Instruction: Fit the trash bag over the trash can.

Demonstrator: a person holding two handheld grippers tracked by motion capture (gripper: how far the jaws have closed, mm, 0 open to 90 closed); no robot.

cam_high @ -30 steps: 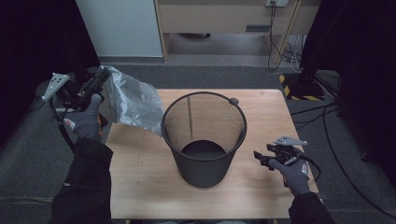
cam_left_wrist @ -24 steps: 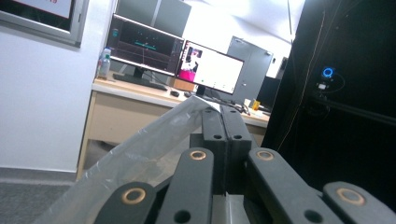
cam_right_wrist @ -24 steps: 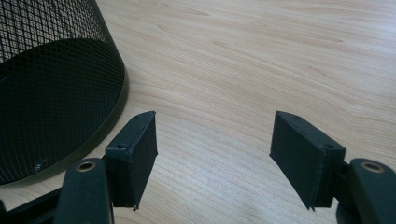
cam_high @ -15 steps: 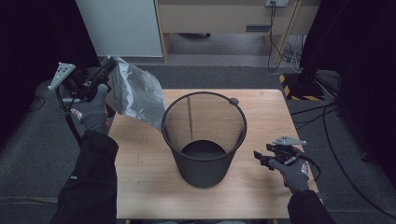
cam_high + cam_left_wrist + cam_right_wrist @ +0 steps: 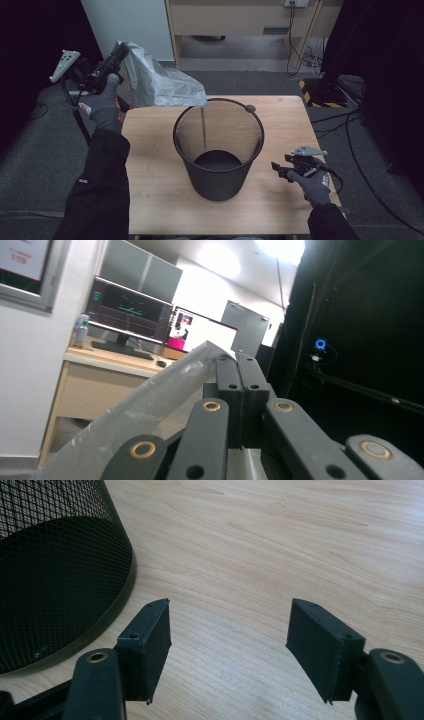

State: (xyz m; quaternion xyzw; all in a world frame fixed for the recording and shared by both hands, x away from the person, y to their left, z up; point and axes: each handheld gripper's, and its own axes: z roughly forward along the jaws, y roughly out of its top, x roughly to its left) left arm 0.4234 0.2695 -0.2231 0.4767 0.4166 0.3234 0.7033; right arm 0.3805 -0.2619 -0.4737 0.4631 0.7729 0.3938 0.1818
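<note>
Pinching a plastic bag (image 5: 160, 82), left claw (image 5: 116, 55) hangs beyond mesh bin (image 5: 218, 145); right claw (image 5: 276, 168) gapes wide

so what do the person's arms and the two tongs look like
Both arms wear black sleeves and grey gloves with a red and white marking at the cuff. The left tongs and right tongs are black, with flat rectangular pads and brass-coloured pivot pins. Each carries a pale grey three-cornered plate and trails a black cable.

The mesh bin (image 5: 218, 145) blocks mid-tabletop (image 5: 150, 145) — bare wood lies open left and right of it.
</note>
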